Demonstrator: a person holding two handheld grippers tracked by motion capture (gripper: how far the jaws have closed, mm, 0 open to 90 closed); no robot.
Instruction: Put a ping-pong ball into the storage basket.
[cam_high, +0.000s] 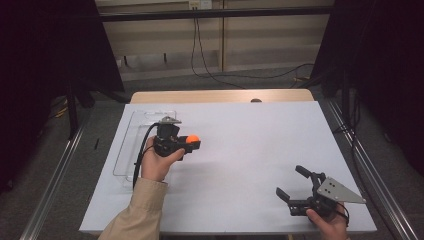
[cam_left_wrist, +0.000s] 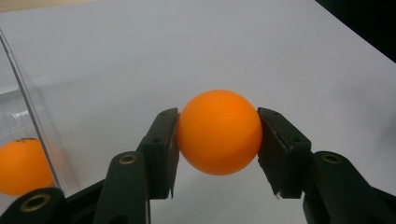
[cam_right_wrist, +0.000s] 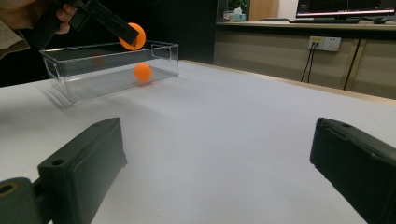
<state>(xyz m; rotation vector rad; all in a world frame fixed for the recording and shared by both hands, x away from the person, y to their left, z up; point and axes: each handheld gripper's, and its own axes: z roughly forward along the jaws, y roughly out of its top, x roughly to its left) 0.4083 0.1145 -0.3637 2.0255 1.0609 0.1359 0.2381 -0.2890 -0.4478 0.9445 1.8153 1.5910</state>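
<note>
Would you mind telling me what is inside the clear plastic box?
One orange ball lies on the floor of the clear plastic box. In the high view, the left gripper and hand cover that part of the box.

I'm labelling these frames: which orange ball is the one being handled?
Find the clear bin at the white table's left side. One orange ball lies inside it. The handled ball is clamped between the left gripper's jaws, above the bin.

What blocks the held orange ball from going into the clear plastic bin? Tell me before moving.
Nothing visible blocks it. The left gripper is shut on the orange ball, raised beside the open-topped clear plastic bin. Another orange ball lies inside the bin, with bare floor around it.
</note>
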